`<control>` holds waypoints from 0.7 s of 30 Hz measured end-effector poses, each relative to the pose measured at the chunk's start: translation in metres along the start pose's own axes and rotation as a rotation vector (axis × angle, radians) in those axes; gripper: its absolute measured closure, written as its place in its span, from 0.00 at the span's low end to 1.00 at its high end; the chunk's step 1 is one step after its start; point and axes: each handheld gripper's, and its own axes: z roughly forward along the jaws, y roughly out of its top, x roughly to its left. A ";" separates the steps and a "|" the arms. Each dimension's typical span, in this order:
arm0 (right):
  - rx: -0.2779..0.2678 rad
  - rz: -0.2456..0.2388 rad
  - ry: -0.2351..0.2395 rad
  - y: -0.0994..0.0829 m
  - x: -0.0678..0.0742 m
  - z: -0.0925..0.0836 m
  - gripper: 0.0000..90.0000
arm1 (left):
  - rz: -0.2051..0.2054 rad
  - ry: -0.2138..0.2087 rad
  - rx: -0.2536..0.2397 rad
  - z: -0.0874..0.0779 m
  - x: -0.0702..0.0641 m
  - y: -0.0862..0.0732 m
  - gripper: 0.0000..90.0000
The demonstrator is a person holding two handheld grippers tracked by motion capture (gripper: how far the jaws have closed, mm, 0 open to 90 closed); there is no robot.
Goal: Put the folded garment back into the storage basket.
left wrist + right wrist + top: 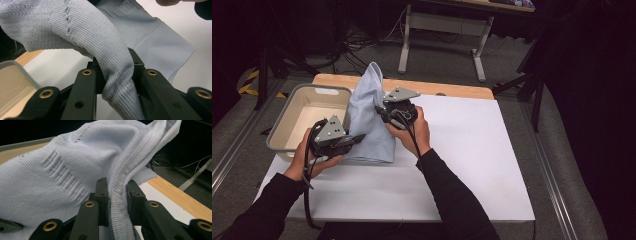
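A pale blue knitted garment (369, 117) hangs lifted between both hands over the left part of the white table top (472, 150), its lower hem touching the surface. My left gripper (360, 138) is shut on a fold of the knit (117, 75) at the garment's lower left. My right gripper (380, 113) is shut on a ribbed edge of the garment (117, 197) higher up, at its right side. The cloth (62, 175) drapes away from the right jaws, and a peak of it (373, 70) rises above both grippers.
A grey plastic bin (307, 95) with a beige inside stands at the table's left edge, beside the garment; its rim (15, 66) lies left of the left jaws. A wooden strip (437, 89) borders the far edge. Cables and a desk frame (442, 30) lie beyond.
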 end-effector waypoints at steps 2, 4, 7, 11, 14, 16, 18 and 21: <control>-0.003 -0.006 0.005 0.003 0.001 0.003 0.82 | 0.000 0.007 -0.001 -0.003 0.003 -0.001 0.83; -0.008 -0.008 0.008 0.007 0.003 0.006 0.82 | -0.010 0.012 -0.005 -0.006 0.007 -0.003 0.83; -0.019 -0.010 0.014 0.013 0.006 0.011 0.82 | -0.013 0.025 -0.004 -0.012 0.014 -0.005 0.83; -0.029 -0.010 0.029 0.022 0.010 0.018 0.82 | -0.018 0.038 -0.003 -0.020 0.022 -0.007 0.83; -0.036 -0.014 0.038 0.028 0.014 0.025 0.82 | -0.020 0.051 -0.006 -0.027 0.027 -0.010 0.83; -0.042 -0.018 0.044 0.032 0.017 0.029 0.82 | -0.020 0.064 -0.005 -0.031 0.030 -0.011 0.83; -0.047 -0.023 0.051 0.036 0.019 0.032 0.82 | -0.024 0.071 -0.004 -0.036 0.034 -0.013 0.83; -0.056 -0.025 0.060 0.043 0.023 0.038 0.82 | -0.035 0.086 -0.004 -0.042 0.040 -0.016 0.83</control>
